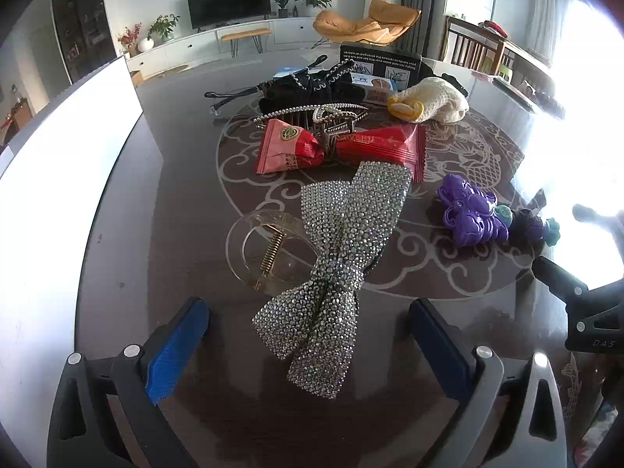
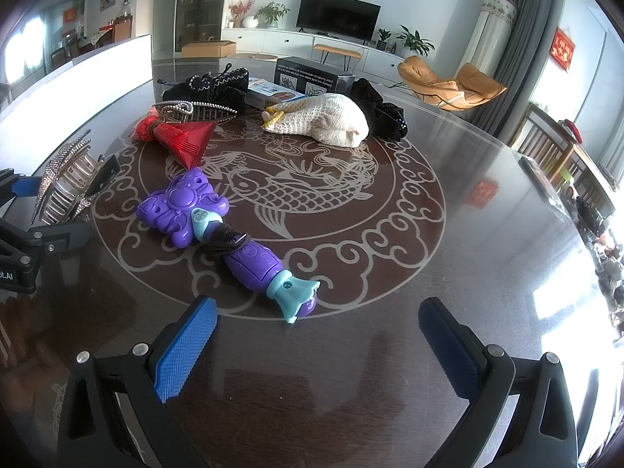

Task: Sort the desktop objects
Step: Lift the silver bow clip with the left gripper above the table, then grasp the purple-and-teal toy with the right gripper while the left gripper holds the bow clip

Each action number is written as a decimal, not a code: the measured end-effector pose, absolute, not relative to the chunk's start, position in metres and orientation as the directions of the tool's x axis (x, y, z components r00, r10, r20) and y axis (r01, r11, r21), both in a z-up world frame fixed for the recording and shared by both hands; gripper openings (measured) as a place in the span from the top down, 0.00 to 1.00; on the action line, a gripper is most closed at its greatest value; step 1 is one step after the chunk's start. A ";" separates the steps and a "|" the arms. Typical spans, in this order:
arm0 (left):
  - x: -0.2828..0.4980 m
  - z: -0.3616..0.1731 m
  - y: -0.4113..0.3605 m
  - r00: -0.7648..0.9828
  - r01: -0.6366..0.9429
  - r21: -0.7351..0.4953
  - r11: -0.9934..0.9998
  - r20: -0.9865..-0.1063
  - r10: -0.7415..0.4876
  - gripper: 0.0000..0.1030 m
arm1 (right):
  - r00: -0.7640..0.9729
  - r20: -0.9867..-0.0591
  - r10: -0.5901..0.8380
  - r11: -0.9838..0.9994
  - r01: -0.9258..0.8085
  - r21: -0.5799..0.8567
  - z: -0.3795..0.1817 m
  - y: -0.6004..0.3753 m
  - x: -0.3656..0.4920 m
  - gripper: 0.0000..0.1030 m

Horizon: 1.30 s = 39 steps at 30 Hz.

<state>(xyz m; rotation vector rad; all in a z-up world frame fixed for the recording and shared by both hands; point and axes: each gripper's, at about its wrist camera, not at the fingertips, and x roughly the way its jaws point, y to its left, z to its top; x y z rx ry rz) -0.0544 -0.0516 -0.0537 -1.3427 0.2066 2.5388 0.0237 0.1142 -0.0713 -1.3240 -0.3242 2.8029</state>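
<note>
A dark glossy table (image 2: 448, 210) with a pale fish medallion stood in a living room. On it you had one rhinestone bow clip (image 1: 331, 269), one clear claw clip (image 1: 269, 249) touching its left side, two red snack packets (image 1: 339, 148), one pearl-trimmed claw clip (image 1: 312, 115), one purple toy wand (image 2: 218, 230), one cream knitted pouch (image 2: 323, 123) and one black box (image 2: 308, 72). Your left gripper (image 1: 308, 351) pointed steeply down, jaws wide apart, the bow's lower end lying between them, ungripped. Your right gripper (image 2: 318, 347) also angled down, spread wide and empty, just short of the wand's teal end.
</note>
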 end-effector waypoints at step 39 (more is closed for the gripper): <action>-0.055 -0.053 -0.053 -0.527 -0.311 -0.004 -0.950 -0.832 0.176 0.00 | -0.638 -0.762 0.110 -0.978 0.066 -0.196 -0.071 0.114 0.023 0.00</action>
